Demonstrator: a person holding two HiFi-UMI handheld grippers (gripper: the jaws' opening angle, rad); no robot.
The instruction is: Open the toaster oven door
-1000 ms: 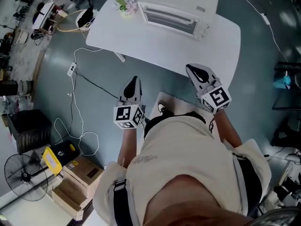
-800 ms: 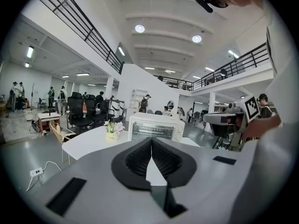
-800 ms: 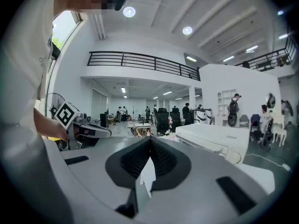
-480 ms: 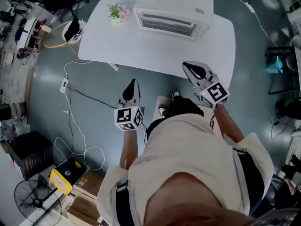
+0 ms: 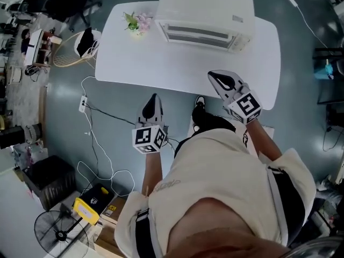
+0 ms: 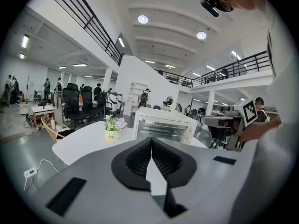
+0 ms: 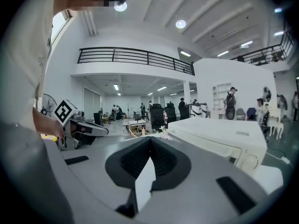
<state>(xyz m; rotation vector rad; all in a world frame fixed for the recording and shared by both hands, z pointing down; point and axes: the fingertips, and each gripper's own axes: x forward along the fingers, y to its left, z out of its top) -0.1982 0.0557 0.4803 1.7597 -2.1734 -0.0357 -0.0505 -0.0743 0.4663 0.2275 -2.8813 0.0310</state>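
Note:
The white toaster oven (image 5: 207, 16) stands at the back of the white table (image 5: 177, 63), its glass door (image 5: 200, 35) closed and facing me. It also shows in the left gripper view as the oven (image 6: 161, 124) and in the right gripper view as the oven (image 7: 219, 133). My left gripper (image 5: 153, 100) hangs over the floor short of the table's front edge, shut and empty. My right gripper (image 5: 216, 77) reaches just over that front edge, well short of the oven, also shut on nothing. The closed jaws meet at a seam in the left gripper (image 6: 150, 143) and the right gripper (image 7: 149, 143).
A small flower pot (image 5: 137, 22) sits left of the oven. A wicker basket (image 5: 75, 43) stands on the floor left of the table. Cables (image 5: 88, 117) trail across the floor at left, with boxes (image 5: 110, 211) and a fan (image 5: 56, 233) below. Office chairs (image 6: 74, 101) stand behind.
The person has stepped closer to the table, so it sits nearer both grippers. The right gripper's tip now overlaps the table's front edge. Both grippers stay shut.

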